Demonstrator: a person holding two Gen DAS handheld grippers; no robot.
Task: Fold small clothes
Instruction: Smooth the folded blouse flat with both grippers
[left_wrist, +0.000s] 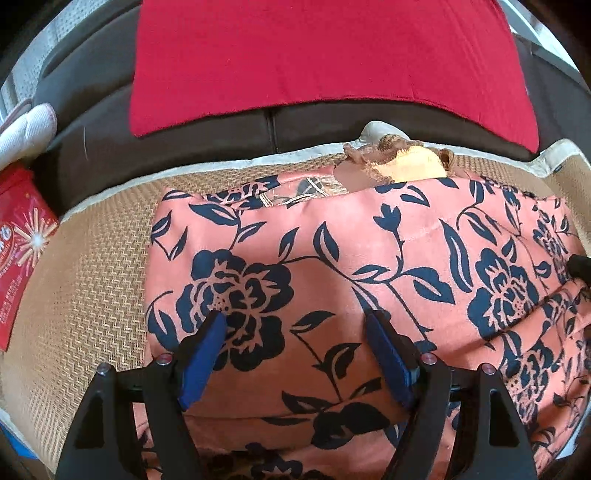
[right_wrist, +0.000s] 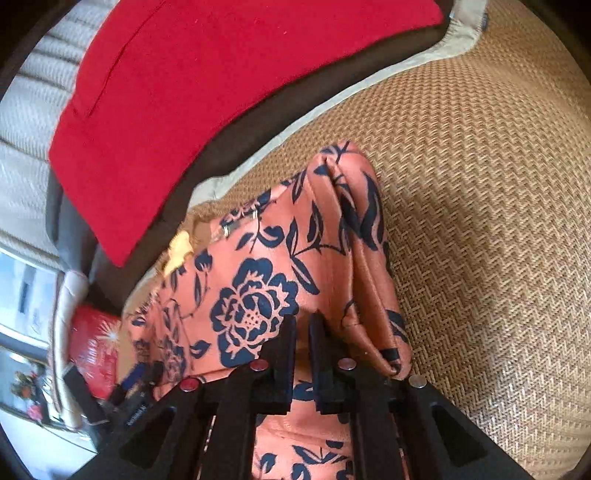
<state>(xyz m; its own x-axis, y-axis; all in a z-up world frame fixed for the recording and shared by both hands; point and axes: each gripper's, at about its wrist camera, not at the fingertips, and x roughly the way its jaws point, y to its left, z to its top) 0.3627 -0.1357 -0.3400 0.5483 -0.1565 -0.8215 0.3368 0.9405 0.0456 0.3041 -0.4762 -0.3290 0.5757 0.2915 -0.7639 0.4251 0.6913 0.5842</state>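
On the woven mat (left_wrist: 85, 280), near the middle: one floral garment (left_wrist: 332, 266), salmon-pink with navy flowers, already doubled into a rough rectangle. Far edge shows an inner trim and a patch of yellow-and-brown cloth (left_wrist: 410, 162) peeking out from behind.

Left gripper (left_wrist: 295, 325): jaws wide apart, blue pads straddling a printed flower, nothing between them; whether the tips touch the cloth cannot be told.

Right gripper (right_wrist: 303, 332): jaws nearly together, with the garment's cloth showing in the narrow gap. A raised pleat (right_wrist: 354, 229) of fabric runs away from it along the right edge, apparently lifted off the mat.

Handling, as judged: thin, light, limp fabric with a slight sheen, likely slippery; it should drape and slide rather than hold a crease. Best taken at a hem or corner, pinching all layers together.

Surroundings: red cushion (left_wrist: 321, 66) on a dark sofa back (left_wrist: 221, 129) at the far side; red printed box (left_wrist: 22, 251) at the far left.
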